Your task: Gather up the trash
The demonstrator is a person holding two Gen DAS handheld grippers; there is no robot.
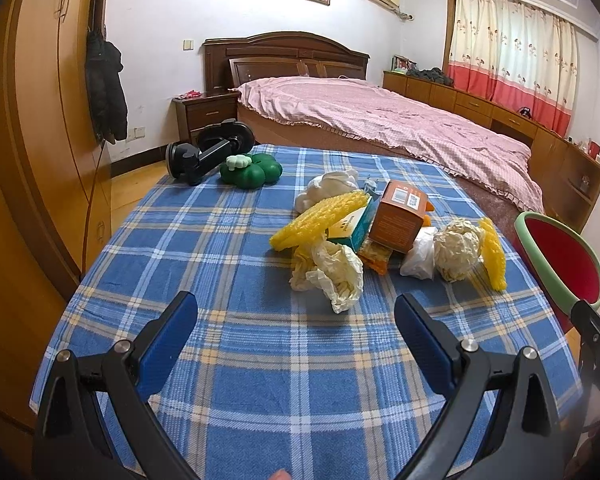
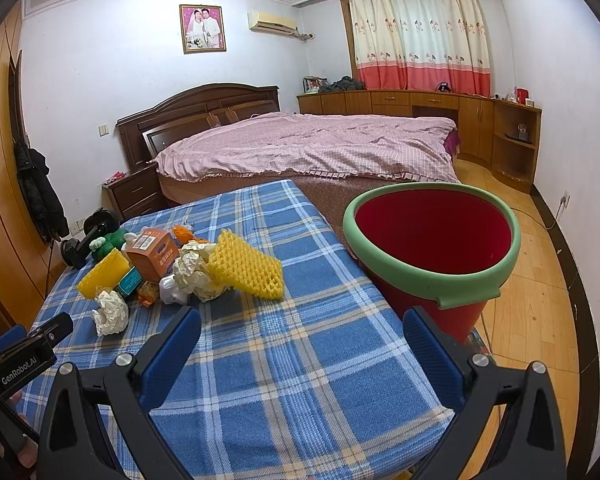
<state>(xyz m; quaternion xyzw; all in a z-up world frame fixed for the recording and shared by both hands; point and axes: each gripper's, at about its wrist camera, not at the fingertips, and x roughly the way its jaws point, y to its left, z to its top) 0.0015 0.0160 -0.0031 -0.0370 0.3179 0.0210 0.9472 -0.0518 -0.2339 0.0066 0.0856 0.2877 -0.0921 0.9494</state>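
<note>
Left wrist view: the left claw (image 1: pixel 296 322) gapes empty above the table (image 1: pixel 228 360), just short of a crumpled paper wad (image 1: pixel 332 270) fronting the trash pile. It looks light and crushable; pinch its bulk. The right claw (image 2: pixel 302 338) is also spread wide, beside the red bucket (image 2: pixel 432 280).

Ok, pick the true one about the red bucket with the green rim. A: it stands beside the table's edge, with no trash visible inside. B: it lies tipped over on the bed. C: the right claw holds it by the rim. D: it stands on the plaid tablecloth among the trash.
A: the red bucket stands upright off the table's edge, its visible inside bare.
</note>
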